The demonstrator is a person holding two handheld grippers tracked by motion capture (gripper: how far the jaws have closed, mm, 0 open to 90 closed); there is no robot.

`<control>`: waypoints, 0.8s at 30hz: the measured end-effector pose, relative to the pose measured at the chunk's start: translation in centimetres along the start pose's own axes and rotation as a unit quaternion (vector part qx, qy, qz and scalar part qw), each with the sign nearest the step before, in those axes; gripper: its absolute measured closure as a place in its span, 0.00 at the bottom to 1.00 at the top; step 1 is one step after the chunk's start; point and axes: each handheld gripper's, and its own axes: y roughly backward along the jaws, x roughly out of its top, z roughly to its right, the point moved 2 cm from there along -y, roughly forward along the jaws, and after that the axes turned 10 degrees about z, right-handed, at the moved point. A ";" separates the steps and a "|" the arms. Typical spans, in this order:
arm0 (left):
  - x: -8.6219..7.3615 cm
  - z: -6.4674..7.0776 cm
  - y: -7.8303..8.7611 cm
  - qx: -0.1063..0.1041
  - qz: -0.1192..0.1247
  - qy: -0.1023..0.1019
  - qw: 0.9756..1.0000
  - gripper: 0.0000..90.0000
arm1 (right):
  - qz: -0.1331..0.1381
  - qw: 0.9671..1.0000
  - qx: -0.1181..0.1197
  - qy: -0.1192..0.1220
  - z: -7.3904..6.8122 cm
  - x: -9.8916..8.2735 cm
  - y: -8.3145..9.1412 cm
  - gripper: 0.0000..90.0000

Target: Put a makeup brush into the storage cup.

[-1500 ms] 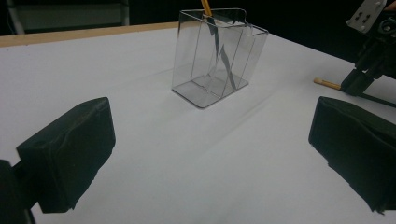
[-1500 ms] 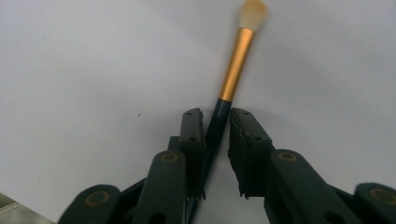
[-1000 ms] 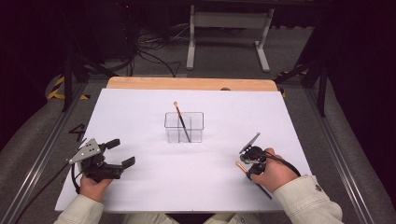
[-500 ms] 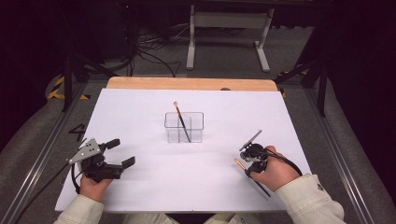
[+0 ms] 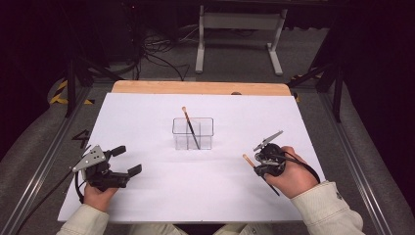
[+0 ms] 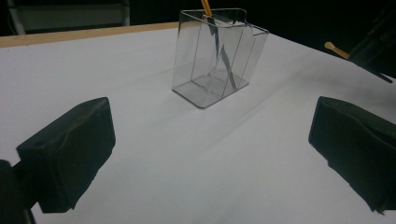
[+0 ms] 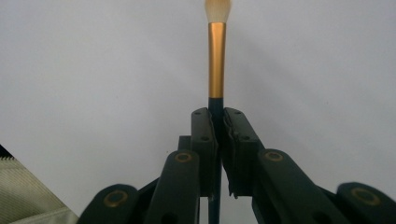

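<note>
A: How far along is this, starting with the big things?

B: The white tabletop carries a clear divided box at its middle, and one brush already leans inside it, so I judge one item stowed.

A: And the second brush?

B: The right gripper is clamped on its dark handle, well right of the box; that brush sticks out past the jaws, gold ferrule and pale tip forward. Carrying it over and dropping it in is what's left.

A: The other one?

B: The left gripper rests with jaws spread wide, holding nothing.
</note>
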 end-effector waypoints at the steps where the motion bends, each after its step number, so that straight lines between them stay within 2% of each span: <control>1: 0.0 0.0 0.0 0.000 0.000 0.000 1.000 0.01 | 0.007 1.000 0.000 0.002 0.0 0.1 0.1 0.93; 3: 0.0 0.0 0.0 0.000 0.000 0.000 1.000 0.01 | 0.014 1.000 0.001 0.006 0.0 0.2 0.3 0.93; 4: 0.0 0.0 0.0 0.000 0.000 0.000 1.000 0.01 | 0.032 0.999 -0.004 0.012 -0.1 0.4 0.6 0.93; 6: 0.0 0.0 0.0 0.000 0.000 0.000 1.000 0.01 | 0.038 0.999 -0.005 0.014 -0.1 0.5 0.7 0.93; 13: 0.0 0.0 0.0 0.001 -0.001 0.000 1.000 0.01 | 0.109 0.993 -0.002 0.037 -0.2 1.1 1.7 0.93; 17: 0.0 0.0 0.0 0.001 -0.001 0.000 1.000 0.01 | 0.154 0.987 0.003 0.043 -0.3 1.5 2.3 0.93; 18: 0.0 0.0 0.0 0.001 -0.001 0.000 1.000 0.01 | 0.154 0.987 0.003 0.043 -0.3 1.5 2.3 0.93; 19: 0.0 0.0 0.0 0.001 -0.001 0.000 1.000 0.01 | 0.162 0.986 0.005 0.042 -0.3 1.5 2.4 0.93; 22: 0.0 0.0 0.0 0.001 0.000 0.000 1.000 0.01 | 0.200 0.978 0.008 0.050 -0.4 1.7 2.8 0.93; 24: 0.0 0.0 0.0 0.001 -0.001 0.000 1.000 0.01 | 0.228 0.972 0.008 0.055 -0.4 1.8 3.0 0.93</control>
